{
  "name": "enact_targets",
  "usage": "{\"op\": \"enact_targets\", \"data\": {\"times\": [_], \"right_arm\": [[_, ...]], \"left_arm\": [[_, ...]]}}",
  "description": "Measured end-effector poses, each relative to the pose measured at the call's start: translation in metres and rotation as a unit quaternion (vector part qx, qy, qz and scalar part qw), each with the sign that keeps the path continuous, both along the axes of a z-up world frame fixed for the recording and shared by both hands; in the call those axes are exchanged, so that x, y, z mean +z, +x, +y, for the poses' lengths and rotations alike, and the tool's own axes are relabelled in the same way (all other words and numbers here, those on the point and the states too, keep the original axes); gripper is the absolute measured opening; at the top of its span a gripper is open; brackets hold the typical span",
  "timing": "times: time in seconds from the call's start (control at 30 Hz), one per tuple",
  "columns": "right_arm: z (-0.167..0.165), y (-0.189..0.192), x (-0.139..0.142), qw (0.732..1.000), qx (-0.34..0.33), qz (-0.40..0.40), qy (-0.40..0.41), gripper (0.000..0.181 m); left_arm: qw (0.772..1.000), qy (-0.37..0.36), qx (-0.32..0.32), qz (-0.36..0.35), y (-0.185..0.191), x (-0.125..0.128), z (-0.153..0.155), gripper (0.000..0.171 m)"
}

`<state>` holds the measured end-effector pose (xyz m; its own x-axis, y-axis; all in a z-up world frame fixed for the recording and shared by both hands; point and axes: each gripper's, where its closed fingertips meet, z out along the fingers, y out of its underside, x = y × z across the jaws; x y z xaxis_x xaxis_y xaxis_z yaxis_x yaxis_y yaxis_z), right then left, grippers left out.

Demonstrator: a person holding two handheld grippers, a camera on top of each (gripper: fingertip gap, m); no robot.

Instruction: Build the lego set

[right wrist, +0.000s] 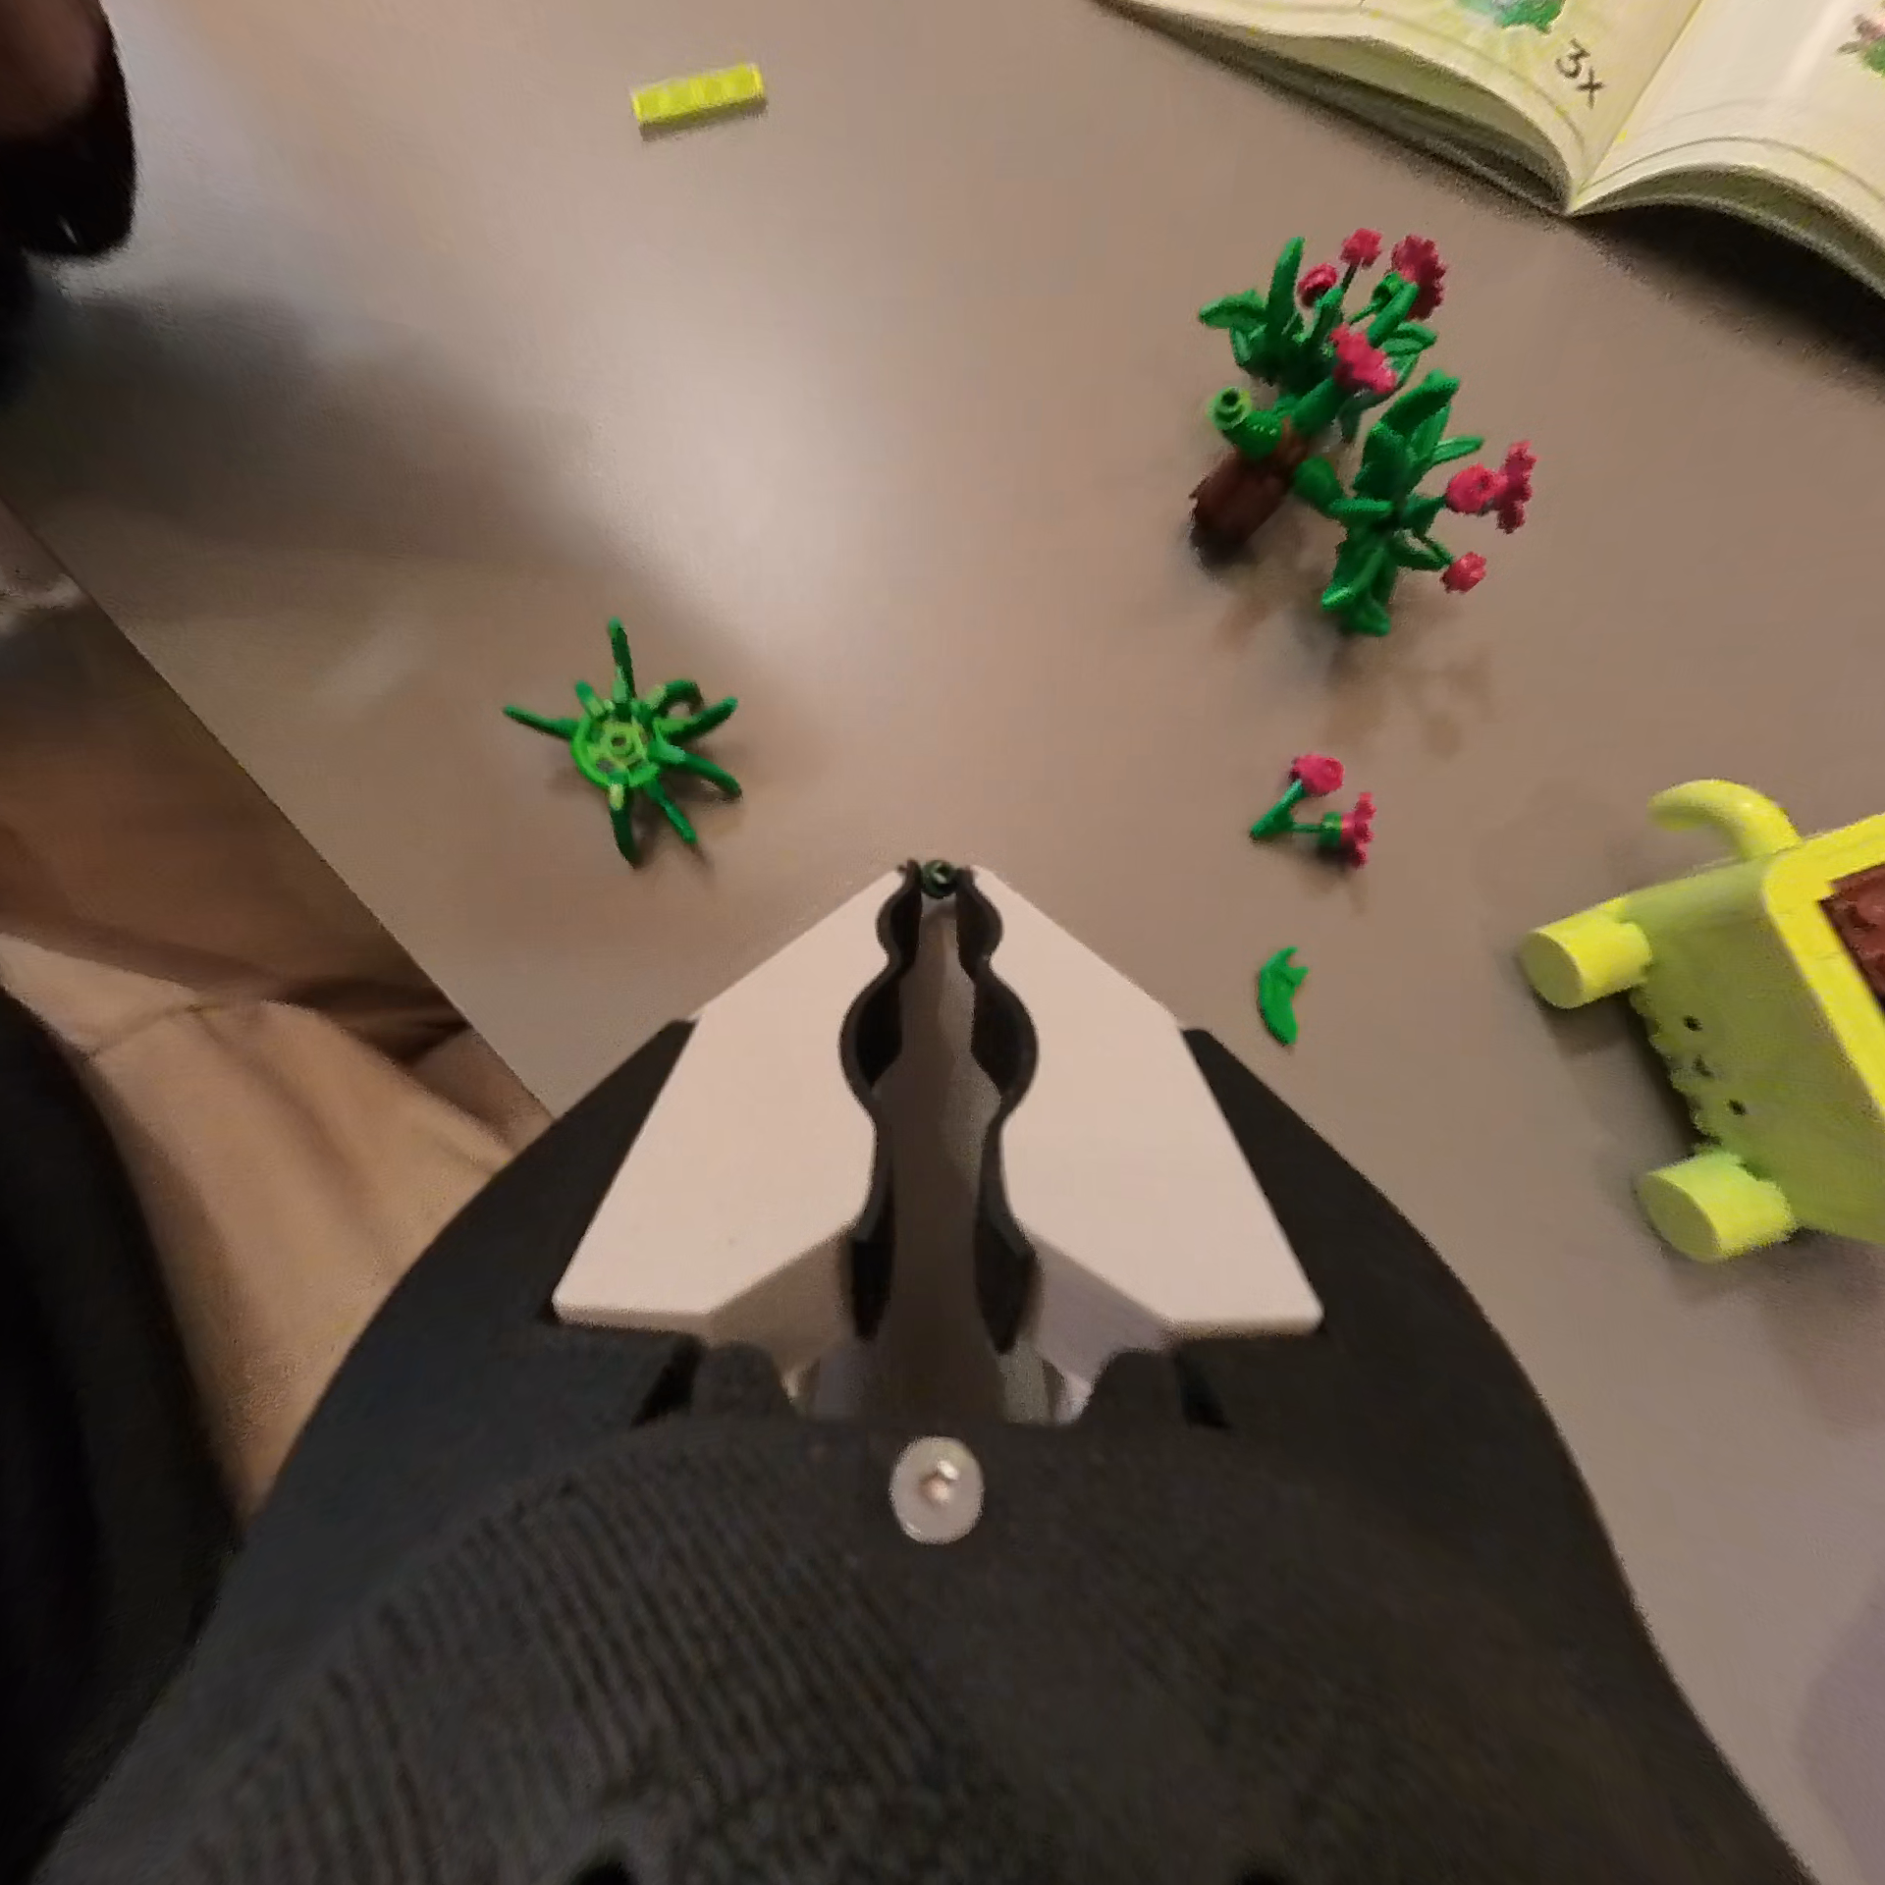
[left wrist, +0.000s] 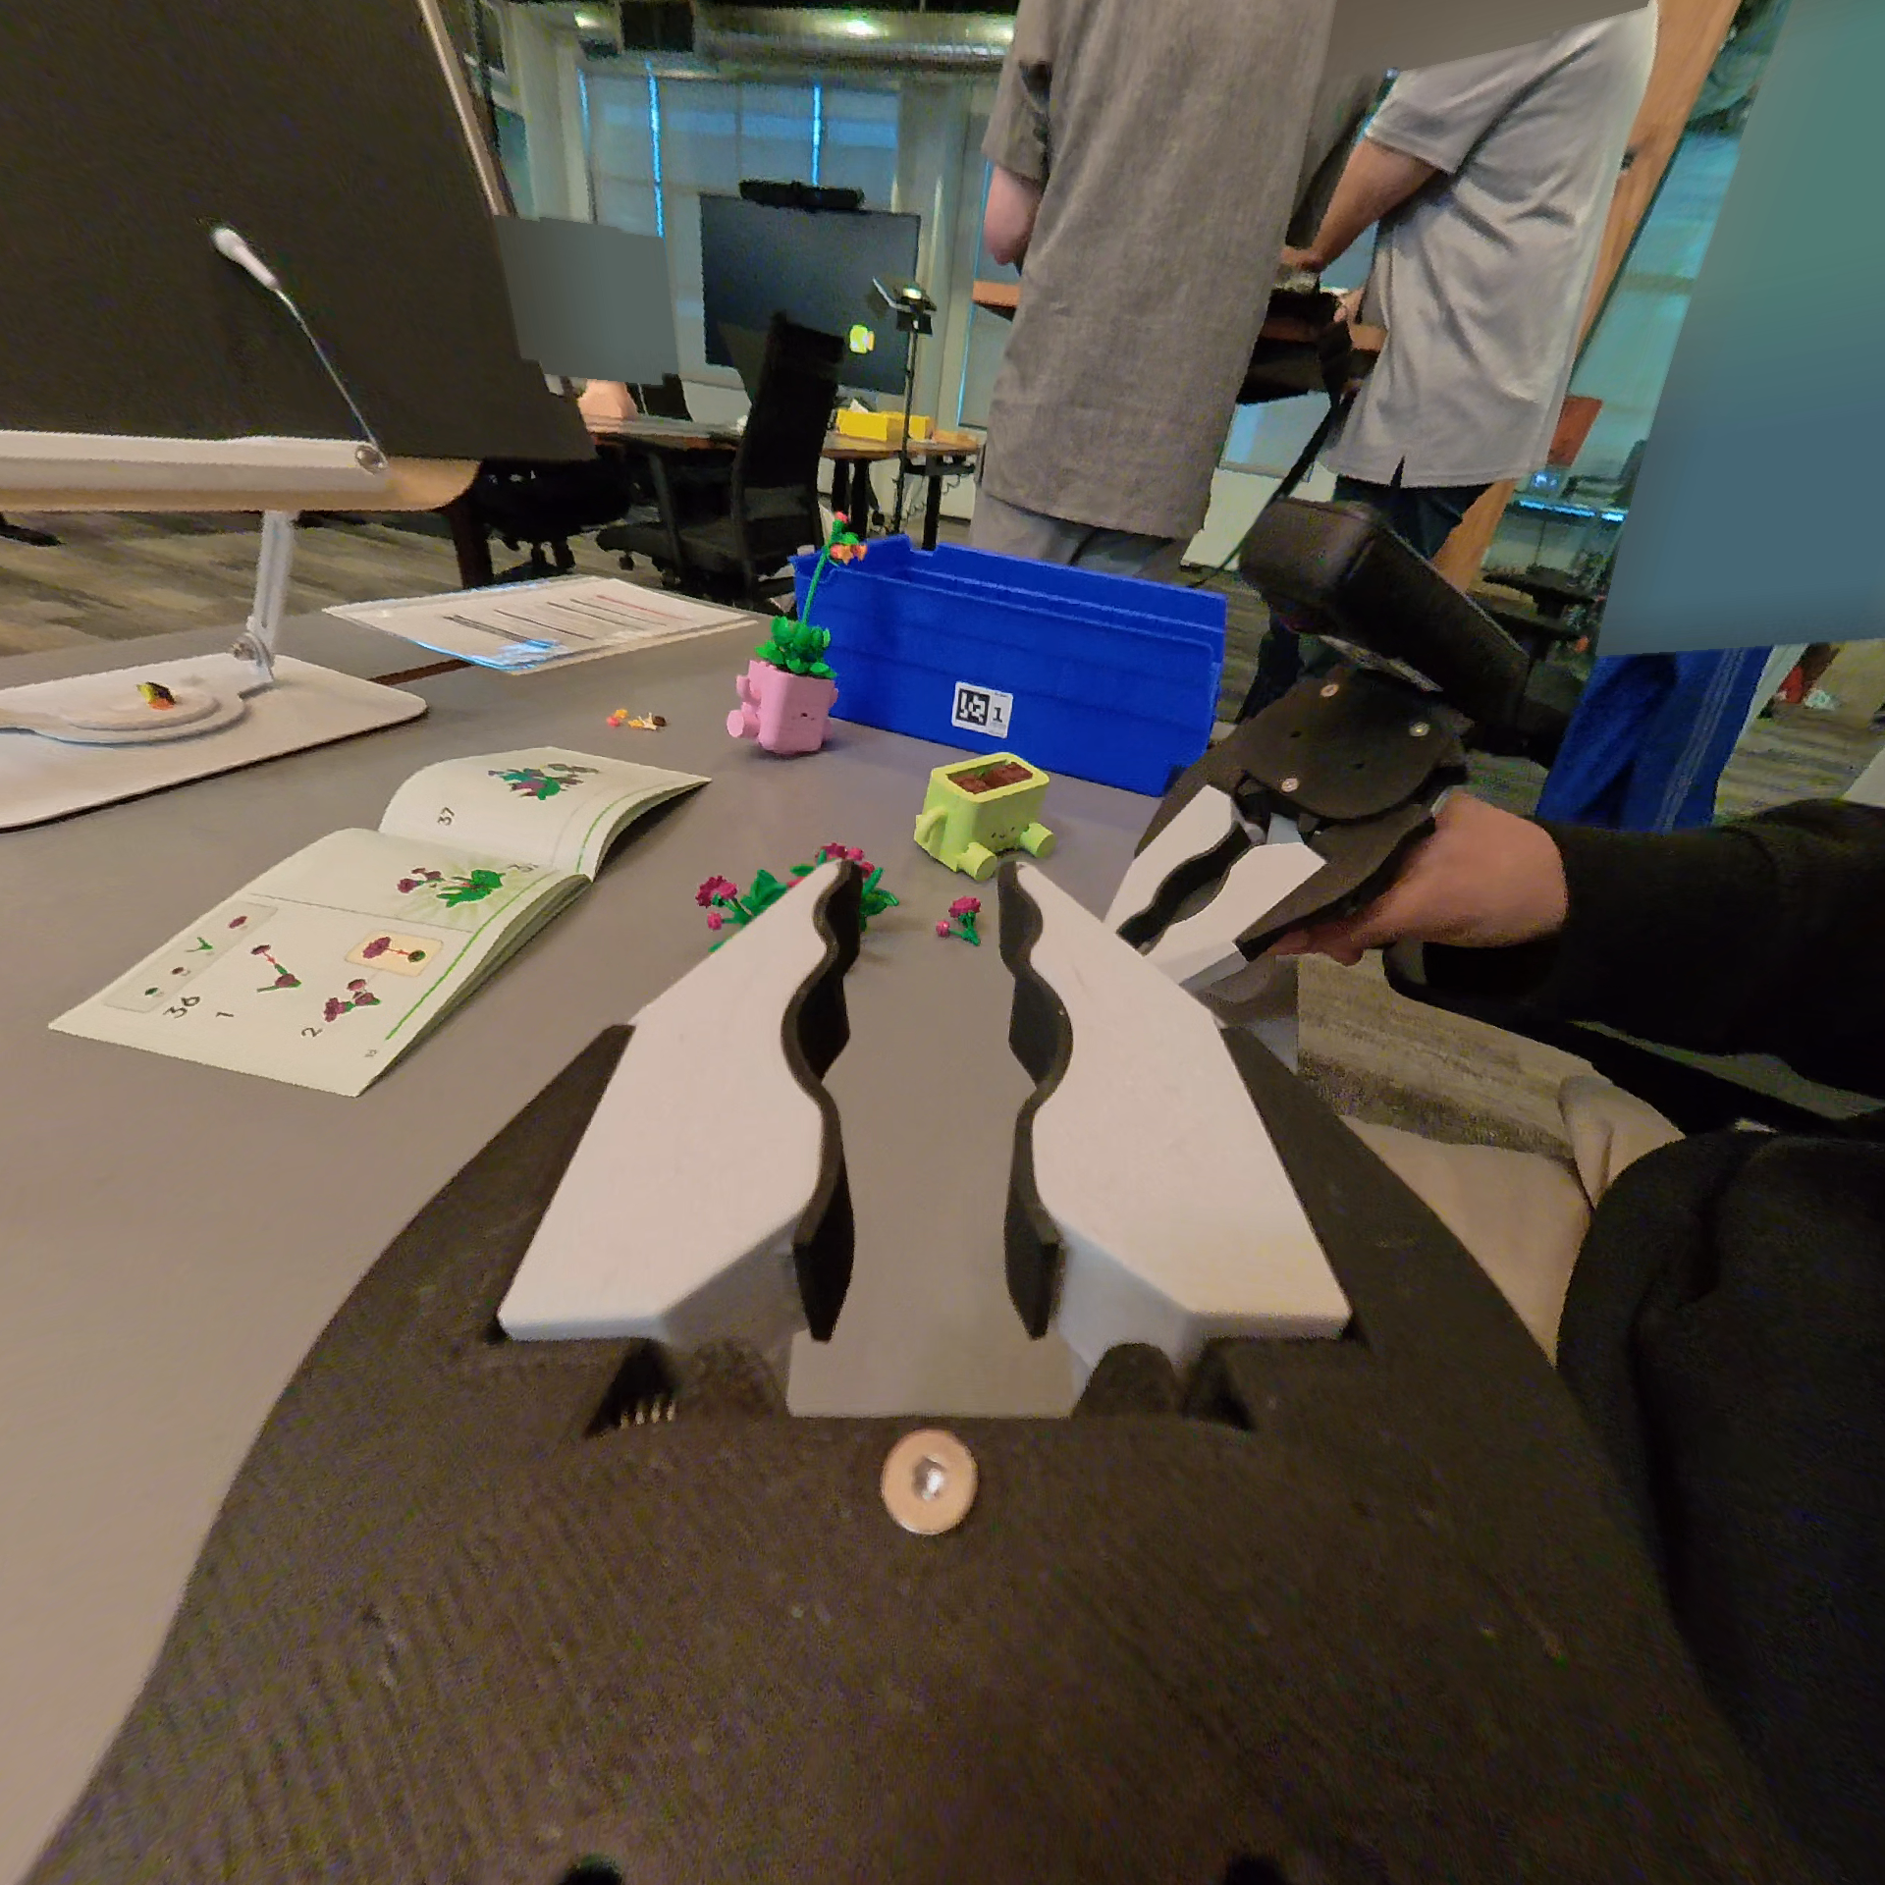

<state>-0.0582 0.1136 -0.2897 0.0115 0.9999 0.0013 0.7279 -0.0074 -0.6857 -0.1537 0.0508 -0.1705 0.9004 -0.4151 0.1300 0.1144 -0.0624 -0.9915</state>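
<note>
Both grippers hang over the grey table [right wrist: 816, 357]. Left gripper [left wrist: 923, 877] has its jaws spread with nothing between them, aimed toward the lime-green pot [left wrist: 984, 811] and the flowering plant cluster [left wrist: 785, 893] just beyond its tips. Right gripper [right wrist: 936, 879] is pinched closed on a tiny dark green piece [right wrist: 936, 875] at its fingertips. Ahead and to its right lies the flowering plant cluster [right wrist: 1357, 439]; the spiky green leaf piece [right wrist: 627, 750] lies ahead to its left, a small two-flower sprig [right wrist: 1316, 811] and a single green leaf [right wrist: 1282, 995] to its right.
</note>
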Motion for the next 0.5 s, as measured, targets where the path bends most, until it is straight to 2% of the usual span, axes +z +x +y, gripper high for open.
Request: {"op": "enact_targets", "data": {"times": [0.2,0.3,0.5], "right_arm": [[-0.0007,0.0036,-0.0038,0.996,0.028,-0.017,0.084,0.007],[-0.0030,0.0062,-0.0022,0.996,0.033,-0.026,0.074,0.019],[0.0015,0.0056,0.0047,0.999,0.031,-0.029,0.031,0.014]], "left_arm": [[1.000,-0.010,-0.002,0.011,0.0026,-0.0053,0.0019,0.024],[1.000,-0.009,0.000,0.007,0.0005,-0.0047,0.0016,0.024],[1.000,-0.009,-0.002,-0.003,-0.0014,-0.0041,0.0012,0.024]]}}
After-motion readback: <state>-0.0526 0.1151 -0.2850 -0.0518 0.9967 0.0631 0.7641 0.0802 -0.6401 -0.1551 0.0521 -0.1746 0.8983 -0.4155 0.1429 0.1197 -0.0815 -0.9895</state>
